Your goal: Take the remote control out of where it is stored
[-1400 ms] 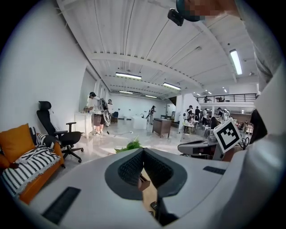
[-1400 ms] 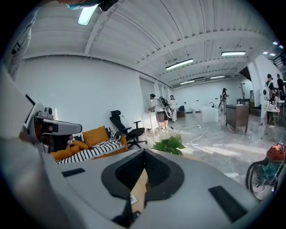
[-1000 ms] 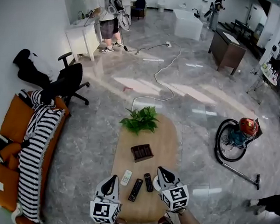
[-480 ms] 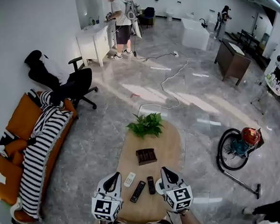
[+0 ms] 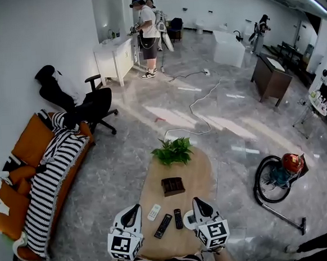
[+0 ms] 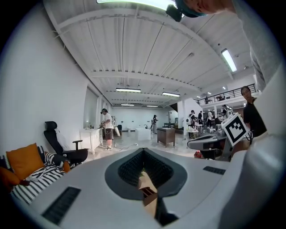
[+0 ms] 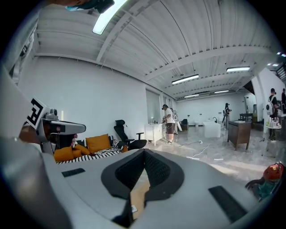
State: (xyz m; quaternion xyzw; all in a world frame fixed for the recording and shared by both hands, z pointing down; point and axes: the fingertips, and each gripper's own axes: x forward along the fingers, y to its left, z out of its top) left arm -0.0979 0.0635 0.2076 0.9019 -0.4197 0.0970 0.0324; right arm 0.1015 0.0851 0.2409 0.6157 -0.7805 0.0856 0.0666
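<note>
An oval wooden coffee table (image 5: 198, 178) stands on a grey marble floor (image 5: 126, 152), with a leafy green potted plant (image 5: 173, 151) at its far end. A dark brown slotted holder (image 5: 173, 186) sits at the table's middle, and what its slots contain is too small to make out.

Three remote controls lie flat on the bare wood toward the near end, outside the holder. A white remote (image 5: 154, 212) lies closest to the left edge, a long black remote (image 5: 163, 225) lies angled just beside it, and a shorter black remote (image 5: 178, 218) lies to its right. A white round object (image 5: 187, 221) sits near the right edge, partly hidden behind the right gripper (image 5: 196, 202).

Both tools hang over the table's near edge, pointing along it toward the plant, and neither touches any remote. The left gripper (image 5: 136, 208) has its jaws pressed together with nothing between them. The right gripper's jaws are the same, tips meeting and empty.

An orange sofa (image 5: 24, 149) with a black-and-white striped blanket (image 5: 49, 181) stands along the left wall, with a black office chair (image 5: 96, 104) beyond it. A red vacuum cleaner (image 5: 282, 168) rests on the floor to the table's right. Far back, a person (image 5: 147, 32) stands at a white cabinet (image 5: 115, 55).
</note>
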